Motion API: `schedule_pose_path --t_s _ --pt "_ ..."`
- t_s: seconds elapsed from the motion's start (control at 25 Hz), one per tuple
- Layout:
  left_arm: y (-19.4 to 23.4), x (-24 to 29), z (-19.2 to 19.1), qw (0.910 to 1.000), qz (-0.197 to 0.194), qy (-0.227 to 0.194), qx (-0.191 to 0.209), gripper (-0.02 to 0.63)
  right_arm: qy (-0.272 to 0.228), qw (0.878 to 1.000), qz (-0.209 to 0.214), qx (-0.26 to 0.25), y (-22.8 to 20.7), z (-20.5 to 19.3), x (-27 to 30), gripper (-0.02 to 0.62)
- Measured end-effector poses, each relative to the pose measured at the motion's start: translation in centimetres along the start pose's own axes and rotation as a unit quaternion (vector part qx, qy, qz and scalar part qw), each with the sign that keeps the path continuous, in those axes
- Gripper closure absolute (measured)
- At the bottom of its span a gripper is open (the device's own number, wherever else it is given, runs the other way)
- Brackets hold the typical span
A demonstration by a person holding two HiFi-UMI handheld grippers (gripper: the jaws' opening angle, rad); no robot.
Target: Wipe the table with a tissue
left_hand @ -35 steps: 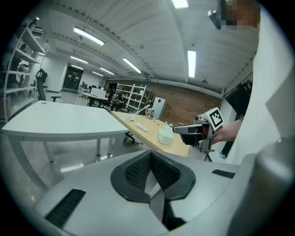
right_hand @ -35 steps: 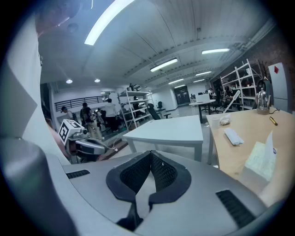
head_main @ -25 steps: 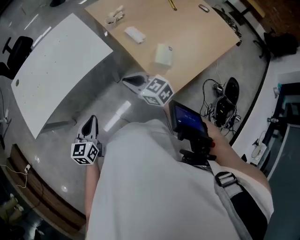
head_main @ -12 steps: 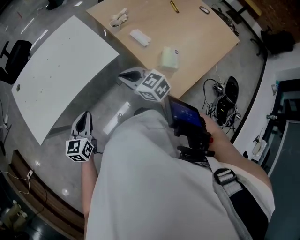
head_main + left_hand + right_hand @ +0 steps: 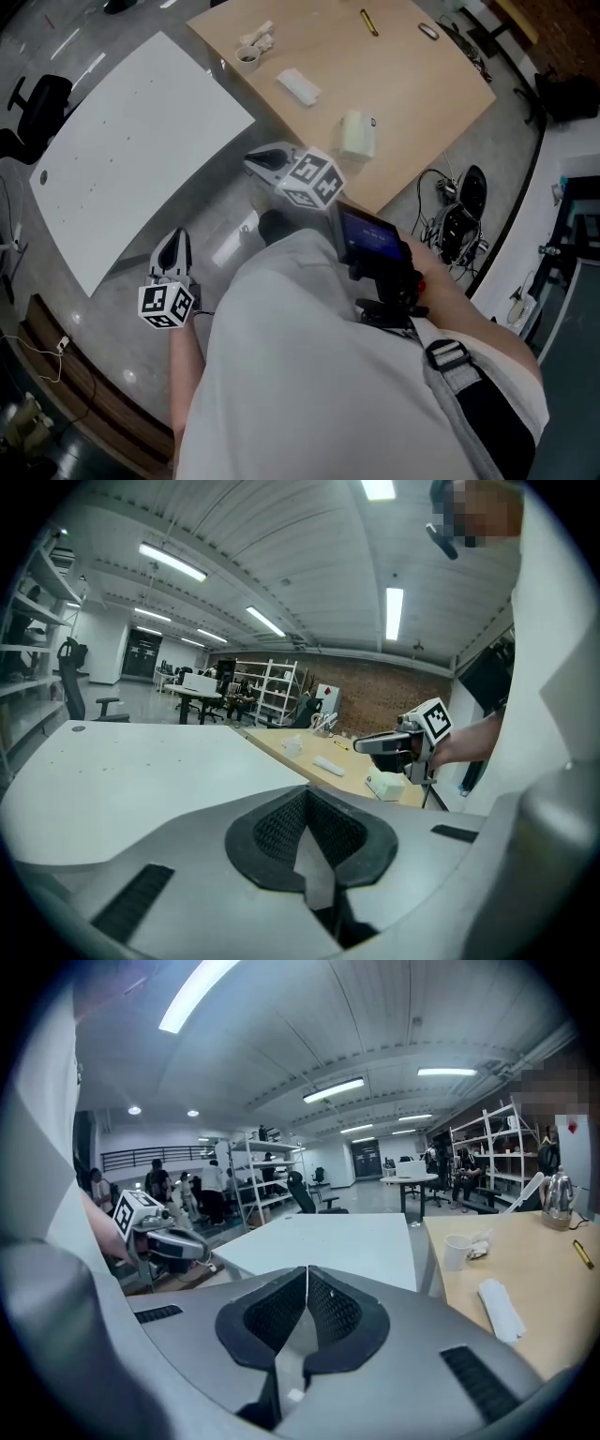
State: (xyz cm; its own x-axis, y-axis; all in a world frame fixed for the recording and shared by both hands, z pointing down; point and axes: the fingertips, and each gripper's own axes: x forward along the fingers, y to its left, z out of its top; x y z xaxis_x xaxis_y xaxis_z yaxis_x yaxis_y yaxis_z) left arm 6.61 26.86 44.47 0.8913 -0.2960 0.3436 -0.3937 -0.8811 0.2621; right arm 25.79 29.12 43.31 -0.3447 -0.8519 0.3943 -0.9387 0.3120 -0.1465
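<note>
Both tongs are closed and empty. The left gripper (image 5: 173,246) is over the floor and the right gripper (image 5: 255,161) is just short of the wooden table's (image 5: 412,84) near edge. The tissue pack (image 5: 357,133) stands near that edge. It is likely light, soft and easily torn, so pinch 1 sheet's free edge gently.

Wooden table (image 5: 424,89), tissue pack (image 5: 356,134) on it, white table (image 5: 141,159) beside

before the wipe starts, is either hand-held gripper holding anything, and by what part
Nothing is held: the left hand-held gripper and the right hand-held gripper are both shut, with nothing between the jaws.
</note>
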Motion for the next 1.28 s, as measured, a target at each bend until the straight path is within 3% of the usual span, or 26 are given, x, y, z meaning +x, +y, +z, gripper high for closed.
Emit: schedule_pose_path --t_s 0.36,0.68,1.28 --pt "3.2 5.0 2.8 1.0000 0.004 0.008 -0.003 0.600 0.001 1.000 0.012 0.007 -5.1 1.5 4.1 0.578" --pt "4.7 10.1 4.4 0.9993 -0.028 0.027 -0.002 0.598 0.006 1.000 -0.001 0.023 -8.8 2.0 6.1 0.578" --pt "4.8 19.6 7.6 0.9938 -0.086 0.068 0.020 0.599 0.029 0.993 -0.080 0.081 -18.8 -0.8 4.8 0.578"
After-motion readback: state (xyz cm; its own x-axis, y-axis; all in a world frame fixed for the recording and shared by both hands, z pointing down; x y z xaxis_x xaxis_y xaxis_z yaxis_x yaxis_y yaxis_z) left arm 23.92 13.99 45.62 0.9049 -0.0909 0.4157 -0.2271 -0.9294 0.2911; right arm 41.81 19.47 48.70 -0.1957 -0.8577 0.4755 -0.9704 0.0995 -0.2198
